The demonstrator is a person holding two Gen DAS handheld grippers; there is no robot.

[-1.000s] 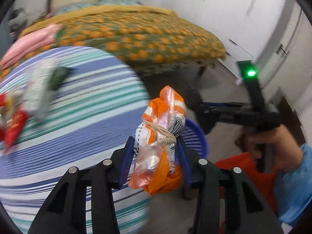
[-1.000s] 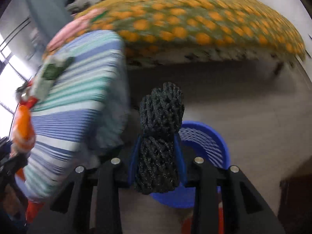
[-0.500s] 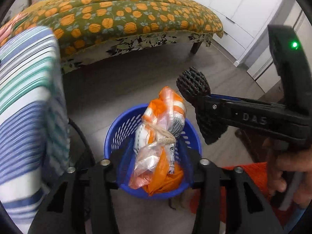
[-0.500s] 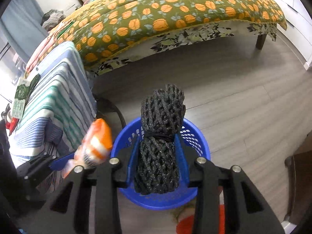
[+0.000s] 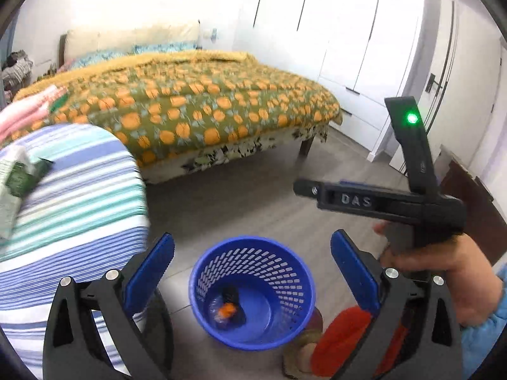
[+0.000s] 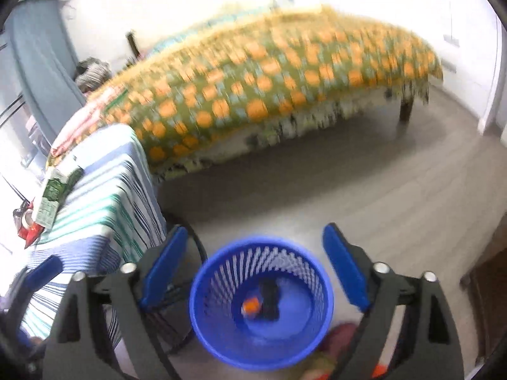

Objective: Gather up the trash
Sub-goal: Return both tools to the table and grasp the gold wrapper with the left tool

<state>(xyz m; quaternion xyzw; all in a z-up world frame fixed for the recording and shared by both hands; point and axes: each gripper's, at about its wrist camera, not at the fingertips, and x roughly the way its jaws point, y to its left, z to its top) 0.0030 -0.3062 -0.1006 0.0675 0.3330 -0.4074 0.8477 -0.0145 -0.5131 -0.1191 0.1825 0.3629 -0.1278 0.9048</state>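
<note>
Half a second ago each claw gripped a piece of trash over the blue basket; now both pieces lie at its bottom, the orange-and-clear wrapper touching the black mesh bundle, and both tools have lifted higher. The left claw stands released with its blue pads spread wide and nothing between them, and the right claw is likewise spread and empty above the basket. The drop step looks finished, so the next move probably calls for swinging back to the striped worktop, where a green-and-white carton and a red wrapper beside it remain (more trash, by the look of it), and settling a released claw around one of them. The right view is smeared by motion, so the print on the carton cannot be read; the red wrapper is cut off at the frame edge, and the reddish things on the floor by the basket are half hidden behind the claw and hard to name.
</note>
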